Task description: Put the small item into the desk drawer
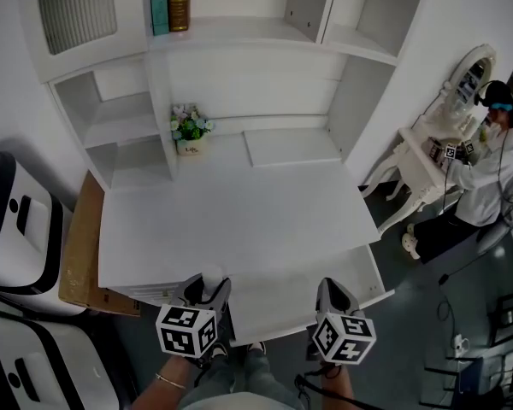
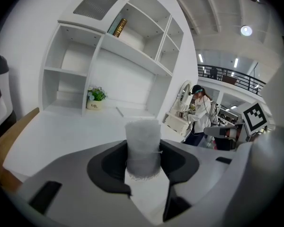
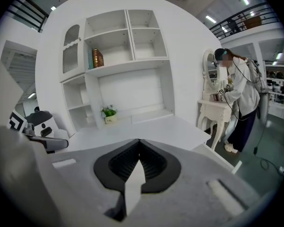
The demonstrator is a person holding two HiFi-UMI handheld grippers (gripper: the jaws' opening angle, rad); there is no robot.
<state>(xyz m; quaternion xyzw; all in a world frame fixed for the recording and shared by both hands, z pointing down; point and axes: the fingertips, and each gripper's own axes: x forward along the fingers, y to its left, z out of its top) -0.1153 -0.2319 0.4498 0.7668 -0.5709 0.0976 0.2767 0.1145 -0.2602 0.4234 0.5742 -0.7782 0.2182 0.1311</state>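
The left gripper (image 2: 143,161) had its fingers (image 2: 109,163) clamped on a small white fuzzy cylinder (image 2: 143,143), which stood upright between them. The right gripper (image 3: 138,167) had its fingers (image 3: 156,163) pressed together, empty. Just ahead of both fingertips lay the open white drawer (image 1: 282,301), beyond it the white counter (image 1: 239,212), and farthest off a small potted plant (image 1: 190,131).

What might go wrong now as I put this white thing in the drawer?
The white roll stands tall out of the left gripper, held only low down, so it may tip loose. In the head view that gripper sits by the left edge of the open drawer; releasing here may miss.
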